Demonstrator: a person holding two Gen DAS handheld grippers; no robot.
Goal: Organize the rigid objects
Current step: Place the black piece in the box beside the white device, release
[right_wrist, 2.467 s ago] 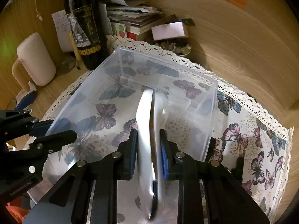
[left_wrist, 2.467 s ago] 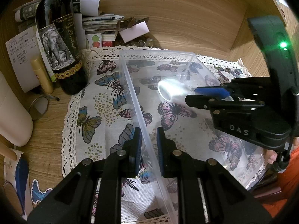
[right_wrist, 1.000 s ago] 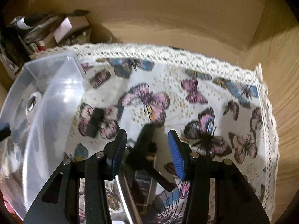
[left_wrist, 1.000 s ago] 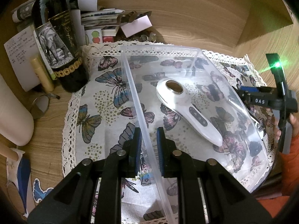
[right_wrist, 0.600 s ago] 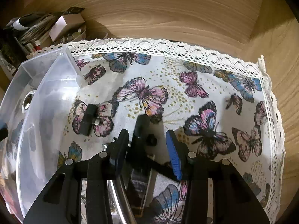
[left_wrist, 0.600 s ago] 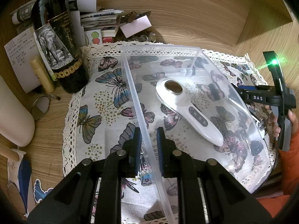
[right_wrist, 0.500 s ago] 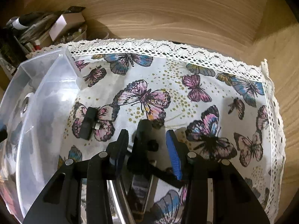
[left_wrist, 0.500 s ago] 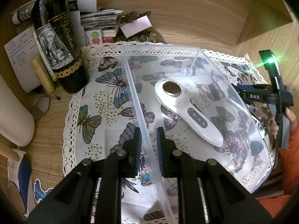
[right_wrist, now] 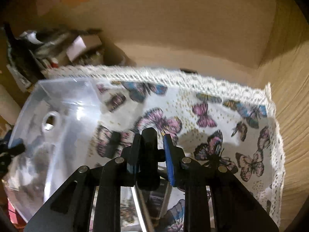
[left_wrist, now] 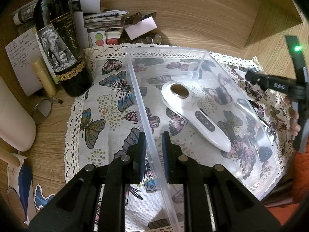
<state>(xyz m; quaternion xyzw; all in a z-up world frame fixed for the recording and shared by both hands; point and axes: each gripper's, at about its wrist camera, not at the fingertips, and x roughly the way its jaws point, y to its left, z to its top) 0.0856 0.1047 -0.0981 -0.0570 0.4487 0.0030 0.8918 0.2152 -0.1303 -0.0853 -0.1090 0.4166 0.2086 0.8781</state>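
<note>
Left gripper (left_wrist: pixel 152 145) clamped the clear bin's (left_wrist: pixel 204 58) near wall; inside lay a white handheld device (left_wrist: pixel 195 114). Right gripper (right_wrist: pixel 150 150) pinched a black clip-like object (right_wrist: pixel 148 158) over the butterfly cloth (right_wrist: pixel 231 119). Beyond, a wine bottle (left_wrist: pixel 59 44) carried an elephant label, its script unreadable.

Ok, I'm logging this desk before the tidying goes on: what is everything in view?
clear bin: one, transparent, on the cloth
handheld device: one, white, lying inside the bin
butterfly cloth: one, white with lace edge, on the wooden desk
wine bottle: one, dark, left of the bin
paper pile: one, mixed colours, behind the bottle
tube: one, cream, left of the bottle
black object: one, between the right fingers
left hand-held gripper: black, astride the bin's wall
right hand-held gripper: black, right of the bin, grip unclear
</note>
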